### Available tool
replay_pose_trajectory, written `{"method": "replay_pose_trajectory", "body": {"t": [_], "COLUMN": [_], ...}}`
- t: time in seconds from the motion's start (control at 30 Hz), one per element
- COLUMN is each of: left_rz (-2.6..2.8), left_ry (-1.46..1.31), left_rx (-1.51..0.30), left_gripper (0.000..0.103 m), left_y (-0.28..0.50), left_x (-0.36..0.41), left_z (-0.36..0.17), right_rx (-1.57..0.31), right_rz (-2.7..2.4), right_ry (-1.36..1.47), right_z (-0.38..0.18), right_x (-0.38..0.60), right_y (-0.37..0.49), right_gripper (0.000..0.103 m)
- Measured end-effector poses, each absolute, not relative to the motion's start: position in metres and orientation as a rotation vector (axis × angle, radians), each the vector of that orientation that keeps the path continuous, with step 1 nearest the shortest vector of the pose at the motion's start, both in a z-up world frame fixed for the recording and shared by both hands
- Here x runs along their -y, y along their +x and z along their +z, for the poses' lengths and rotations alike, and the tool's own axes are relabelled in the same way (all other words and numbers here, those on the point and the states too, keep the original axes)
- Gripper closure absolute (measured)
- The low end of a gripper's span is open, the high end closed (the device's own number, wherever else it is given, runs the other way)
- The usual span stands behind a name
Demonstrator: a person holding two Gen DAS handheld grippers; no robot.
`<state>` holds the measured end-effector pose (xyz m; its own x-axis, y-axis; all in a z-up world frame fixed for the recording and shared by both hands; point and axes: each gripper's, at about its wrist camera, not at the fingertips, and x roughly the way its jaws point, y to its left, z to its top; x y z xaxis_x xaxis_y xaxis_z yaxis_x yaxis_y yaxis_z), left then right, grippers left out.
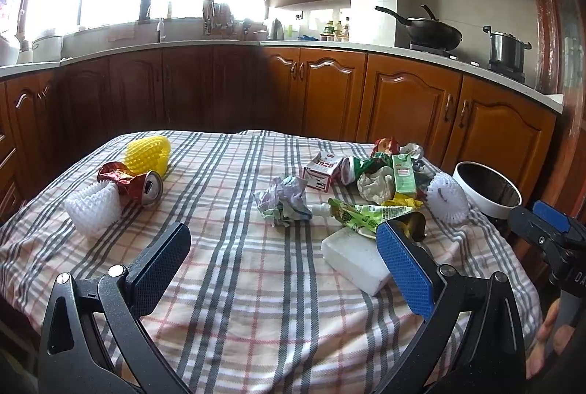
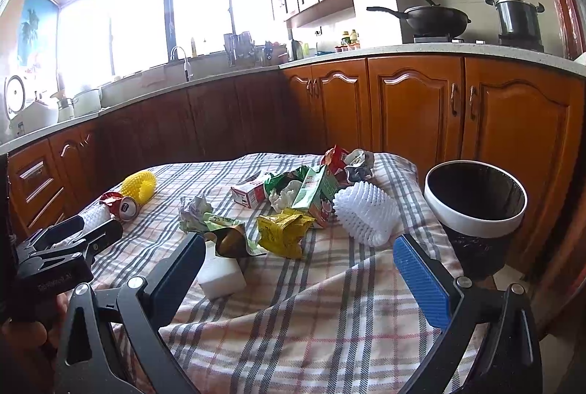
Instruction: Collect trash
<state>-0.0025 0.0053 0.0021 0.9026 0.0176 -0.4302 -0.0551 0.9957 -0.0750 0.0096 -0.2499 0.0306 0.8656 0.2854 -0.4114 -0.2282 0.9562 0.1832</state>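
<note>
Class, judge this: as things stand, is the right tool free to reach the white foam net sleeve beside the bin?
Probably yes. The right tool is open and empty, and only bare checked tablecloth separates it from the white foam net sleeve.

Crumpled wrappers, a green juice carton [image 2: 315, 195] and a white foam block [image 2: 221, 274] cluster near the tabletop's right edge; a crushed red can [image 1: 136, 184] lies toward its left edge.

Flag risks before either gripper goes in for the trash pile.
1. The bin stands off the table's right edge; light pieces like the white foam net could miss it.
2. The crushed can lies on its side and may roll when nudged.
3. The tablecloth is wrinkled; open right gripper or left gripper could snag it.
</note>
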Motion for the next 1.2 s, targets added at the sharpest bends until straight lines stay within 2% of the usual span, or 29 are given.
{"method": "replay_pose_trajectory", "body": {"t": [1.2], "left_rz": [0.037], "left_ry": [-0.090], "left_rx": [-0.480], "left_gripper": [0.000], "left_y": [0.007], "left_x": [-0.008], "left_z": [-0.003], "right_rx": [-0.490], "right_rz": [0.339], "right_ry": [0.160], "right_z": [0.023], "right_x": [0.241], "right_y": [0.018], "right_gripper": [0.000]}}
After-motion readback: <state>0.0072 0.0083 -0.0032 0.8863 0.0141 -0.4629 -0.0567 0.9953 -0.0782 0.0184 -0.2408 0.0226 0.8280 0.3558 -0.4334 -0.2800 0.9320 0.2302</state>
